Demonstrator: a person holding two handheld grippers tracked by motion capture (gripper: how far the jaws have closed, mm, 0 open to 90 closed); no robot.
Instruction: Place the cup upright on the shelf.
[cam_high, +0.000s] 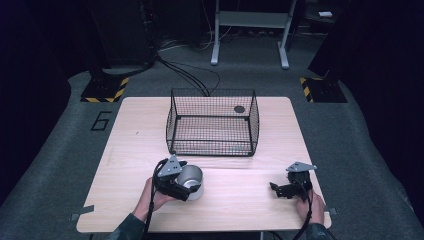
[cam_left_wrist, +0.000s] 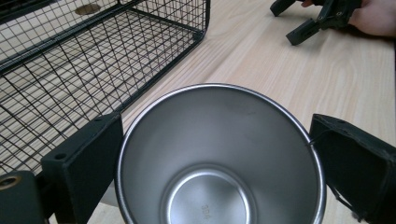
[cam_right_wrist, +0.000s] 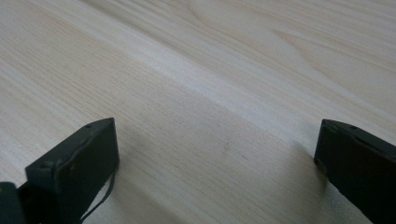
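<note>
A person at a pale wooden worktop (cam_high: 130, 150) worked a hand-held gripper in each hand. The left hand-held gripper (cam_high: 186, 181) stood at the near left of the worktop with its two black jaws set on either side of a steel cup (cam_high: 192, 180). In the left gripper view the cup (cam_left_wrist: 219, 154) stood upright with its open mouth facing the camera, its bare inside and round base plain to see, and the jaws flanked its rim, each touching or all but touching the metal; whether they were pressing on the cup or merely bracketing it could not be told.

Just beyond the cup, towards the middle of the worktop, stood a black wire basket (cam_high: 212, 122), open at the top, with a small dark round thing (cam_high: 239, 109) seen at its far right corner. The cup stood outside the basket, near its front wall and apart from it.

The right hand-held gripper (cam_high: 274, 188) rested at the near right of the worktop, well apart from the cup. The right gripper view showed its jaws spread wide over bare wood (cam_right_wrist: 224, 84), grasping nothing. The same gripper appeared far off in the left gripper view (cam_left_wrist: 292, 21), jaws parted, with the person's hand (cam_left_wrist: 373, 16) behind it.
</note>
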